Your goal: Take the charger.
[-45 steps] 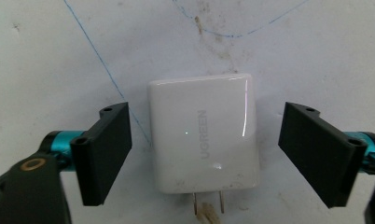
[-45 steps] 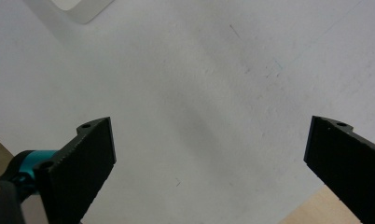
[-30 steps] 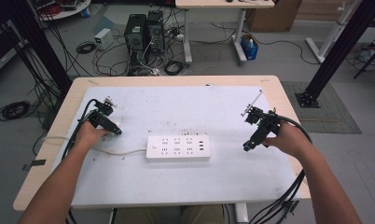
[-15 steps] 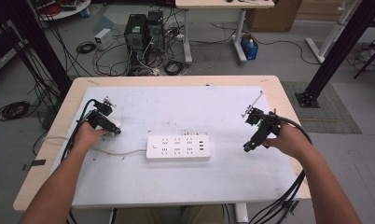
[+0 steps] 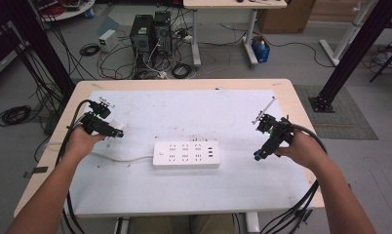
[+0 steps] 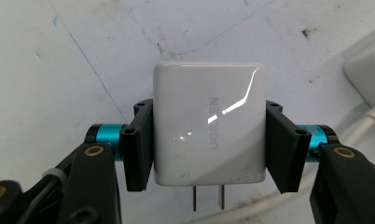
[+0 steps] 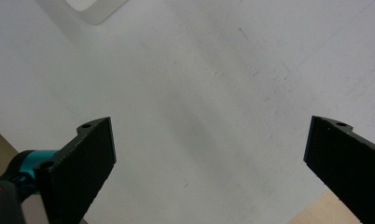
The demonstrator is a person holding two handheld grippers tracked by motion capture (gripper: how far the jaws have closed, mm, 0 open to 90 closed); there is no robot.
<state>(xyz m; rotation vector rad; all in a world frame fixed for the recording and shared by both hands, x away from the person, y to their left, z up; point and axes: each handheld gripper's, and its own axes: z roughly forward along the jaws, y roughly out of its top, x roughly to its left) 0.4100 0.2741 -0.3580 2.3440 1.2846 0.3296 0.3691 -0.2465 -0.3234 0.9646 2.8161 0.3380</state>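
White mat, charger heading for the power strip (image 5: 186, 155)
Left gripper (image 6: 209, 140) clamps the charger (image 6: 208, 123) by its sides, prongs free for plugging; right gripper (image 7: 209, 158) gapes empty.

Wooden table (image 5: 301, 114), white mat (image 5: 194, 112), power strip (image 5: 185, 154)

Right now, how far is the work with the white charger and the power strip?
Done: the left gripper is shut on the white charger, prongs bare, above the mat. In hand: carrying it. Left: the power strip has nothing plugged into its sockets. The right gripper waits open over the white mat.
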